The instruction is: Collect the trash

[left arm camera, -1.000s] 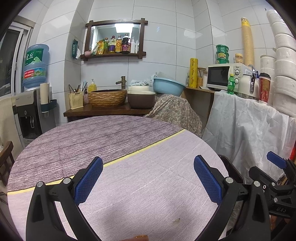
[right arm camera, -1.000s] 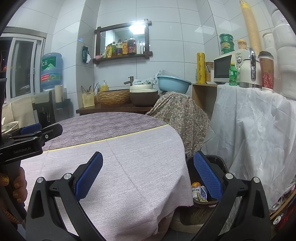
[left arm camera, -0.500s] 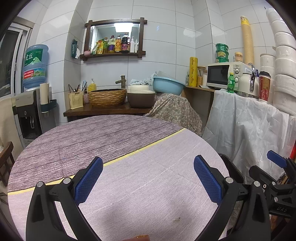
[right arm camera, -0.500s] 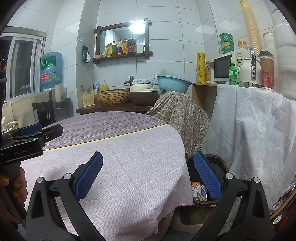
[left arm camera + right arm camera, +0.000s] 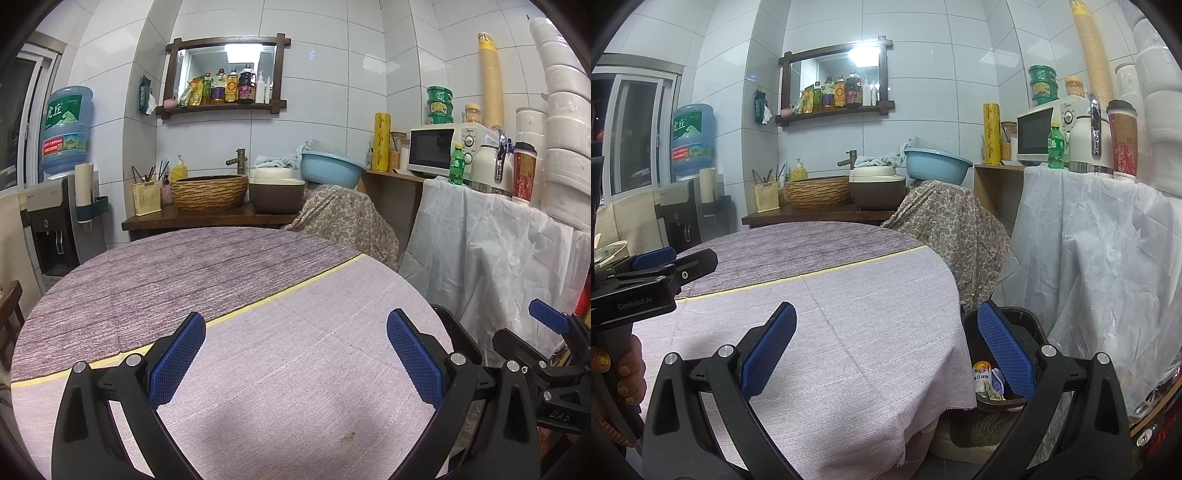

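My left gripper (image 5: pixel 295 354) is open and empty above the round table (image 5: pixel 258 332) with its purple and lilac cloth. My right gripper (image 5: pixel 886 354) is open and empty at the table's right edge, partly over a dark trash bin (image 5: pixel 1030 321) on the floor. The bin holds a crumpled drink carton and wrappers (image 5: pixel 986 380). The bin's rim also shows in the left wrist view (image 5: pixel 454 325). The left gripper appears at the left of the right wrist view (image 5: pixel 657 273), and the right one at the right of the left wrist view (image 5: pixel 546 347). A small dark stain (image 5: pixel 351 434) marks the cloth.
A white-draped counter (image 5: pixel 1108 258) with a microwave (image 5: pixel 439 151), bottle and cups stands on the right. A patterned cloth-covered object (image 5: pixel 953 229) sits behind the table. A wooden shelf with basket sink (image 5: pixel 208 192) and a water dispenser (image 5: pixel 62 192) line the back wall.
The left wrist view has shifted slightly; a small orange-brown item at its bottom edge has slipped out of sight. The right gripper has hardly moved.
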Demonstrator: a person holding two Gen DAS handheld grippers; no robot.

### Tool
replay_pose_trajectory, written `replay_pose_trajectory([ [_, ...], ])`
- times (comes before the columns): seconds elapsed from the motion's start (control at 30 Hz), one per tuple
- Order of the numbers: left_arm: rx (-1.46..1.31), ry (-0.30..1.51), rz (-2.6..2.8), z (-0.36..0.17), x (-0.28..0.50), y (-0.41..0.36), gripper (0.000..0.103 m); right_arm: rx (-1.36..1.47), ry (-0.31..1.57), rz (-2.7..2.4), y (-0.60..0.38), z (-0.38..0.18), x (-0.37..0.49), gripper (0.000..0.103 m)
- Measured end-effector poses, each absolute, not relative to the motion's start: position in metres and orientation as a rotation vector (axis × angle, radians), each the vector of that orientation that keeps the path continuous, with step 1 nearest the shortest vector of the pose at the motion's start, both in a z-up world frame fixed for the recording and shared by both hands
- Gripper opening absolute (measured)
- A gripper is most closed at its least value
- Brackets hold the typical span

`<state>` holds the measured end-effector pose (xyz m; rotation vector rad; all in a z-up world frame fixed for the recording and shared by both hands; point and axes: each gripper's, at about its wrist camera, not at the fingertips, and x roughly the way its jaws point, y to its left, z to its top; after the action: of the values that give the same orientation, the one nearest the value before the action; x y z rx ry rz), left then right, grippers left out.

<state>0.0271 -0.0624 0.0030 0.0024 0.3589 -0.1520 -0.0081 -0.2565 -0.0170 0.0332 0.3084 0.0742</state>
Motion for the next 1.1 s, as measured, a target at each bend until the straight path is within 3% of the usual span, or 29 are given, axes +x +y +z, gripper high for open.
replay_pose_trajectory([
  [1.1,0.014,0.371,-0.133,0.0052,0.0312,-0.0593,0.098,0.035,0.309,0.069,-0.2549,-0.0192,-0.0076,0.097],
])
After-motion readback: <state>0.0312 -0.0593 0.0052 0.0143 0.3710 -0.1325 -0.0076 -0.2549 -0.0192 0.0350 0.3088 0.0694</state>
